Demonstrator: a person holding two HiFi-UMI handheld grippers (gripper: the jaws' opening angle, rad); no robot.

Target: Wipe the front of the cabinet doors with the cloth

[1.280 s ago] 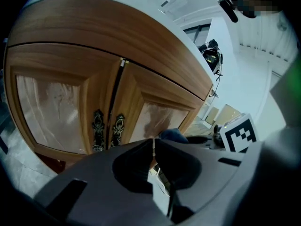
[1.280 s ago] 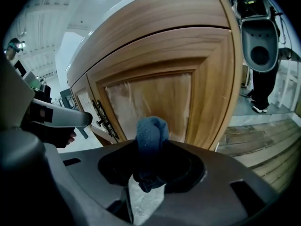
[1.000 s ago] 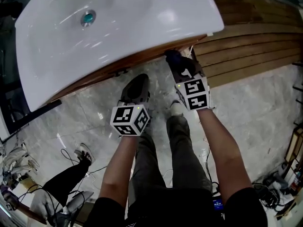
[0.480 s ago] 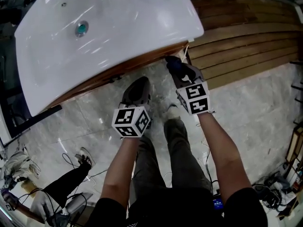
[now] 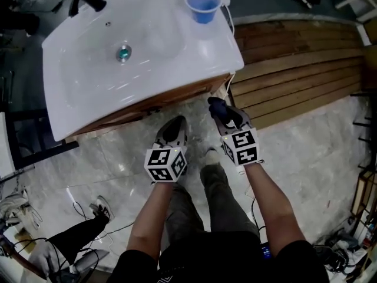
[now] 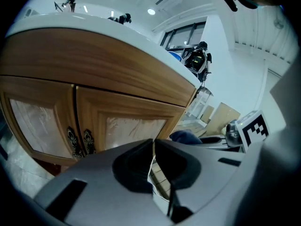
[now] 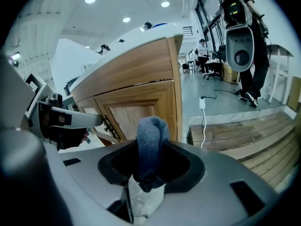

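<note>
The right gripper [image 7: 150, 166] has its fingers clamped on a dark blue, folded, nubbly cloth [image 7: 151, 138], which stands up in a rounded hump past the fingertips, along the gripper's own line. Ahead of that hump and to its left stand the honey-coloured wooden cabinet doors [image 7: 134, 116]. They are seen at a slant, with the cabinet's right front corner post straight in front. The cloth seems just short of the wood, though whether it touches cannot be told. The door faces run broad from side to side, so by my reckoning the wipe calls for the right gripper to turn left onto the nearer door and sweep across it.

In the head view the cloth [image 5: 216, 105] sits under the rim of the white ceramic sink basin [image 5: 88, 93], at the cabinet's right end. The right gripper [image 5: 224, 115] is plainly the nearer one to the doors. The left gripper [image 5: 171, 124] hangs further back over the grey marble floor [image 5: 106, 158].

The left gripper view shows its fingers [image 6: 136, 166] pressed together with nothing between them. Beyond them are both framed doors [image 6: 131, 126] with pale veined panels, and a pair of dark ornate handles [image 6: 78, 142] where the doors meet. The panels look smooth and should wipe easily; the raised frames and handles may snag the cloth.
</note>
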